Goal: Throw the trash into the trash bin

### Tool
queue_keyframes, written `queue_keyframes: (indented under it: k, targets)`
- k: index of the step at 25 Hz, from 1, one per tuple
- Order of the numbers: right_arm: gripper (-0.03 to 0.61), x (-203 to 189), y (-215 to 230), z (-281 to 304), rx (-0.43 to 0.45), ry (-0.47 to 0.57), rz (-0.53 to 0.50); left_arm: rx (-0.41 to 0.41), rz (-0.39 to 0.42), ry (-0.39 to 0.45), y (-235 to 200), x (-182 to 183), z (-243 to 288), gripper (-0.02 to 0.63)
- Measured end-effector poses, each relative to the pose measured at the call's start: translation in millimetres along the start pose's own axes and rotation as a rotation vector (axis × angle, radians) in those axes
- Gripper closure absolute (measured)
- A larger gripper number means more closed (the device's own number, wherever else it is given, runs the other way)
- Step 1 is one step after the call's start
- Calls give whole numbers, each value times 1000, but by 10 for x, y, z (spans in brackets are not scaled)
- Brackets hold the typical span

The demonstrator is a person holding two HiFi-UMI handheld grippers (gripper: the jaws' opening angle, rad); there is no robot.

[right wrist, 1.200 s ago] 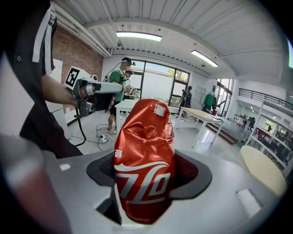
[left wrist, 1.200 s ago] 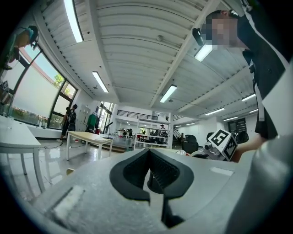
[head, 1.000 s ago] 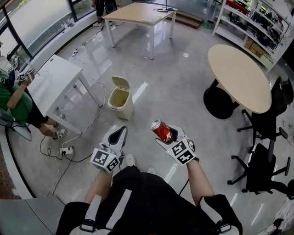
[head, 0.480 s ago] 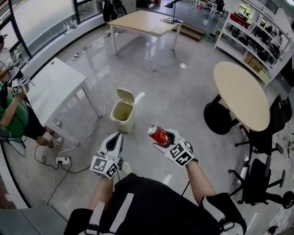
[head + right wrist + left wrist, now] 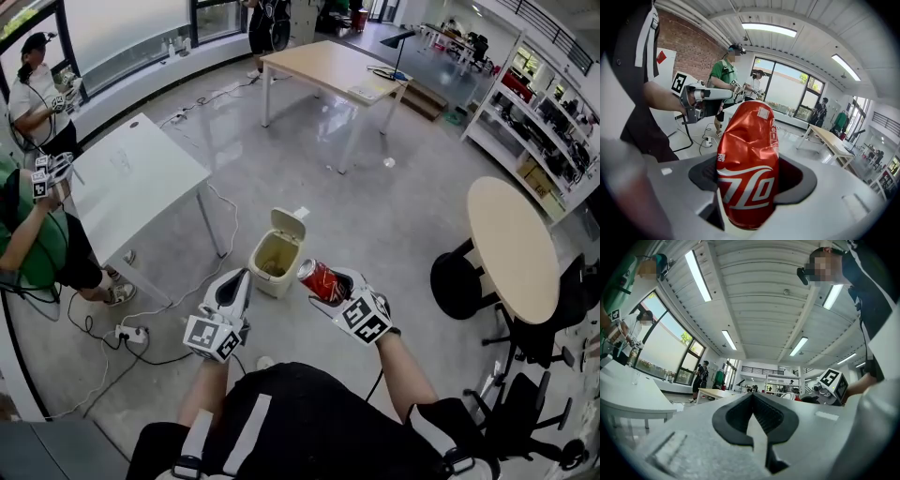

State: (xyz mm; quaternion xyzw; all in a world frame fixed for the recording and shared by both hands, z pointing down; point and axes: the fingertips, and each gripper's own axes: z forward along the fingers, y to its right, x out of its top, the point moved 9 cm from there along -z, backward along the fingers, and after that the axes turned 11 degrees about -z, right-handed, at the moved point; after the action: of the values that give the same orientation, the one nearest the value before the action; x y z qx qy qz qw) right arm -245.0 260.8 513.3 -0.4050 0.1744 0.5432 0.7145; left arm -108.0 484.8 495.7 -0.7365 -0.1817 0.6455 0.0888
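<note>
A crushed red soda can (image 5: pixel 320 279) is gripped in my right gripper (image 5: pixel 330 284), its top tilted toward the upper left. The can (image 5: pixel 747 172) fills the right gripper view, clamped between the dark pads of that gripper (image 5: pixel 751 174). The cream trash bin (image 5: pixel 277 263) stands on the floor just ahead, lid (image 5: pixel 289 223) flipped up, some litter inside. The can hangs beside the bin's right rim. My left gripper (image 5: pixel 235 281) is shut and empty, pointing at the bin from its left; in its own view the left gripper (image 5: pixel 752 398) has its jaws meeting at the tip.
A white table (image 5: pixel 131 180) stands left of the bin, with a power strip (image 5: pixel 127 333) and cables on the floor below it. People stand at the far left. A wooden table (image 5: pixel 328 66) is further back, a round table (image 5: pixel 515 246) and office chairs (image 5: pixel 530 412) at right.
The bin has come much nearer, from well ahead to just in front of both grippers. The can stays clamped in the right gripper; the left gripper stays shut.
</note>
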Motion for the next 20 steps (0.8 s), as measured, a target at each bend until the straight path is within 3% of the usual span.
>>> queue_keyframes:
  k: [7,12,20]
  targets:
    - [264,305,79,549,85,12,-48,64,17,22,-463,195,-128,610]
    - [264,446,145,825,147,15,-79,127,-46,57,-645,209,-225,610]
    - [264,646,727,1423,216,34,-134,205,-57,84,-1022,338,73,609]
